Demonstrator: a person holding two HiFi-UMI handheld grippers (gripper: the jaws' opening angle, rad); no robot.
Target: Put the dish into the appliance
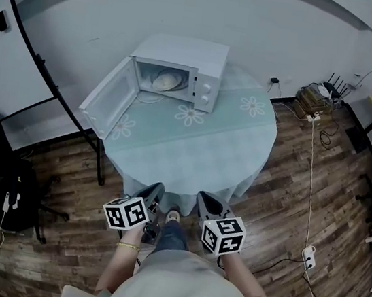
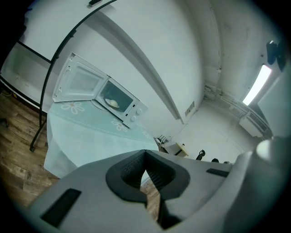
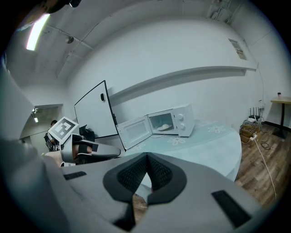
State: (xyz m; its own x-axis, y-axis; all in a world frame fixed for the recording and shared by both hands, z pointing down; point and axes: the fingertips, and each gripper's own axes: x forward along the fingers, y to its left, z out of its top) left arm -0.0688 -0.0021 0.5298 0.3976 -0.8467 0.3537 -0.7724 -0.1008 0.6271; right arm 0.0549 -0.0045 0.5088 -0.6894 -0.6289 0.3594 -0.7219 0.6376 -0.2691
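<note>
wood floor (image 1: pixel 300 215) all round, cables and a power strip (image 1: pixel 307 256) trailing off to the right of the right gripper.

round table (image 1: pixel 192 152) with a pale green flower-print cloth sits directly ahead of both grippers. its near edge is just beyond their tips.

white microwave (image 1: pixel 198 64) stands at the far side of the table from the grippers, well apart from both. its door (image 1: pixel 107 96) is swung fully open toward the left gripper's side.

left gripper (image 1: pixel 154 191) and right gripper (image 1: pixel 209 202) are held side by side at the person's front, low and off the table. both point toward the table at a slight downward tilt. the left gripper view shows its jaws pressed together with nothing between them (image 2: pixel 145 170). same on the right (image 3: pixel 146 170): pads meeting, nothing pinched.

dish (image 1: pixel 167 78): a pale plate or shallow bowl, can't tell which. it lies inside the microwave cavity, far ahead of both tools, and it also shows through the open door in the left gripper view (image 2: pixel 112 103) and the right gripper view (image 3: pixel 166 127).

status, my read: the placing part looks done, since the dish is in the appliance and neither tool carries anything. the door is open, so if closing it counts, that's what's left. nothing else on the table looks like it needs loading.
</note>
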